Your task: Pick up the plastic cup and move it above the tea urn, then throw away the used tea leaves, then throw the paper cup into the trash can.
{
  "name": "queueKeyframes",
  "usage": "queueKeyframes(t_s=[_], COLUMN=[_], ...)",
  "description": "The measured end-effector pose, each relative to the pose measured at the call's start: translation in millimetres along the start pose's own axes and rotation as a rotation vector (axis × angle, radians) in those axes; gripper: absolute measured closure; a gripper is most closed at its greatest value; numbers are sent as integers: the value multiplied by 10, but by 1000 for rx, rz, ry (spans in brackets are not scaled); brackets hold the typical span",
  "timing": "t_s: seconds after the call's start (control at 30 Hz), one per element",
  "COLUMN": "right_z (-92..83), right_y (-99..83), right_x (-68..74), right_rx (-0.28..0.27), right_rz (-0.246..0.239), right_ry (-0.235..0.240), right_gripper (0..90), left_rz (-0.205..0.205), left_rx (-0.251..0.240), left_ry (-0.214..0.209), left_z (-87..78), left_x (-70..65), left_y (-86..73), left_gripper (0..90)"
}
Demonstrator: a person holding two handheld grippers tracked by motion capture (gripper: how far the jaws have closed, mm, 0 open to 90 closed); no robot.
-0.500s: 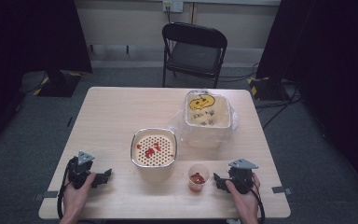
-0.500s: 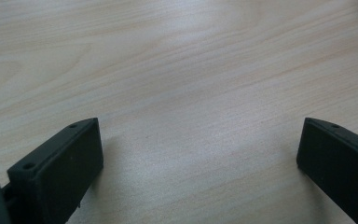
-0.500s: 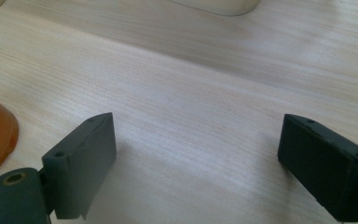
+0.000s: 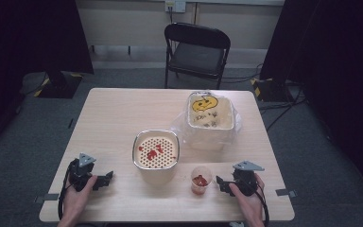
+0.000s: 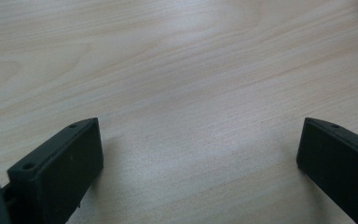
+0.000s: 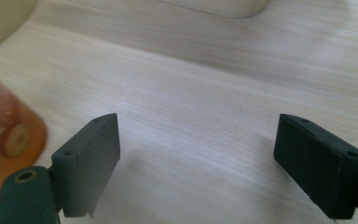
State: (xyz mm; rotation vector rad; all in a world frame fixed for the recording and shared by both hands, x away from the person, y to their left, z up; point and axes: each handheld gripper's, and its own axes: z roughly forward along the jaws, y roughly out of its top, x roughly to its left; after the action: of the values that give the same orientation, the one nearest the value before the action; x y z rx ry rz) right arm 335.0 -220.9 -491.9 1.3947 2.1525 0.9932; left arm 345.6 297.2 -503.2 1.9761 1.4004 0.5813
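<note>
A small clear cup [image 4: 201,180] with red and orange pieces sits near the table's front edge, right of centre; it also shows at the left edge of the right gripper view as the cup [image 6: 4,140]. My right gripper [image 4: 222,183] rests on the table just right of it, jaws wide open with bare wood between them [image 6: 196,154]. A white container with a perforated strainer insert [image 4: 156,151] holding red bits stands mid-table. My left gripper [image 4: 105,178] lies at the front left, open over bare tabletop [image 5: 198,158].
A white bin lined with a clear plastic bag [image 4: 211,118], with a yellow face print inside, stands at the back right of the wooden table [image 4: 113,118]. A black folding chair [image 4: 196,52] stands beyond the table's far edge.
</note>
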Motion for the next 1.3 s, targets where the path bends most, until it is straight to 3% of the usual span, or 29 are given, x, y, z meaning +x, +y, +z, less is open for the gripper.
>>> queueKeyframes(t_s=[0.47, 0.93, 1.2, 1.3], right_z=[-206, -288, -218, -158], right_y=[-37, -84, 24, 94], right_x=[220, 502, 656, 694], right_rx=[-2, 12, -28, -43], right_rz=[-36, -84, -109, -119], right_ry=[114, 242, 287, 282], right_gripper=[187, 197, 201, 202], left_rz=[0, 0, 0, 0], left_rx=[0, 0, 0, 0], left_ry=[0, 0, 0, 0], left_z=[1, 0, 1, 0], left_x=[0, 0, 0, 0], left_y=[0, 0, 0, 0], left_gripper=[0, 0, 0, 0])
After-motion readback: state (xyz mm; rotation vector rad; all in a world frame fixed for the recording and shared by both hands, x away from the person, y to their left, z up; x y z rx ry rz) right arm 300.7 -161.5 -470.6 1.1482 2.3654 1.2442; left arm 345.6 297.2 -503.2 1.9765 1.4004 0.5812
